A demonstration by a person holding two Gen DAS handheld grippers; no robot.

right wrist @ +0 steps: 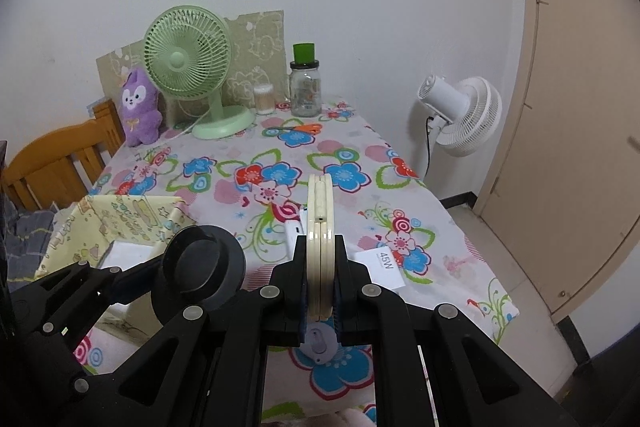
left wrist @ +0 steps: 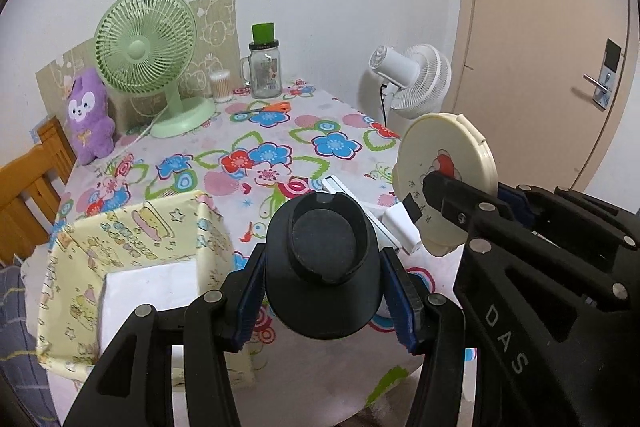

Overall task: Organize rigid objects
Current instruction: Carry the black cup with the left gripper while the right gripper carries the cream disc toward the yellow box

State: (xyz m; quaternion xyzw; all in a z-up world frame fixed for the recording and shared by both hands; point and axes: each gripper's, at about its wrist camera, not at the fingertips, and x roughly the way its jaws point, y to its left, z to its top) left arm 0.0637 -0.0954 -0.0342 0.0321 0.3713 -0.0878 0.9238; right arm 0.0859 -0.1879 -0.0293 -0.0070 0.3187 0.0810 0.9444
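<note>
My left gripper (left wrist: 324,291) is shut on a black round cup-shaped holder (left wrist: 326,247), which hangs above the flowered table beside a yellow cartoon-print box (left wrist: 132,227). To its right, my right gripper (left wrist: 460,195) is shut on a cream round flat case (left wrist: 440,155) with a cartoon on its face. In the right wrist view the cream case (right wrist: 319,203) stands edge-on between the fingers of the right gripper (right wrist: 320,251). The black holder (right wrist: 200,275) in the left gripper (right wrist: 188,279) is at lower left, near the yellow box (right wrist: 132,213).
On the cloth lie a white 45W charger (right wrist: 380,263), a white slim box (left wrist: 340,187) and a small pale object (right wrist: 320,343). At the back stand a green fan (left wrist: 146,51), purple plush (left wrist: 88,115), glass jar (left wrist: 266,71) and orange scissors (left wrist: 272,108). A white fan (right wrist: 464,115) stands on the floor.
</note>
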